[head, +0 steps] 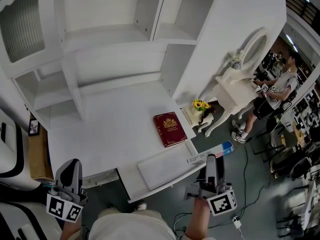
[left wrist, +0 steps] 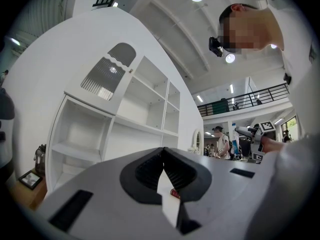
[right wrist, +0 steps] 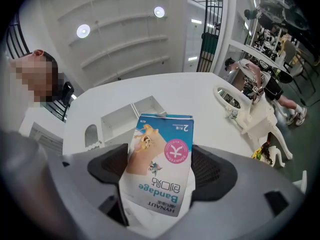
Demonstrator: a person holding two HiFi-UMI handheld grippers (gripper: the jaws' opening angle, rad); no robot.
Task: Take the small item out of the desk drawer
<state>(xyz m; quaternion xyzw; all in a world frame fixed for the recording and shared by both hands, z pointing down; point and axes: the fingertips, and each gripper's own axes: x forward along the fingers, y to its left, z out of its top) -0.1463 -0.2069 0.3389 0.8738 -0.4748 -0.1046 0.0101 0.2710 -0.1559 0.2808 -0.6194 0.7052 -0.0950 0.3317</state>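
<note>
L gripper (left wrist: 163, 156): near left, tips pressed together, nothing held.
R gripper (right wrist: 161, 156): near right, jaws set wide, clamped on bandage box (head: 224, 148).
Bandage box: out of the drawer (head: 162, 168), in R jaws, just right of it, past desk's near-right edge.
Drawer: pulled out at desk's near edge, btw the grippers.
Desk (head: 105, 134): white.
Book (head: 170, 129): red, flat on desk, just beyond drawer.
Flowers (head: 201, 105): yellow, right of book, off desk.
Shelves (head: 115, 34): white, far side of desk.
Person (head: 277, 91): far right, by a white mirror table (head: 245, 79).
</note>
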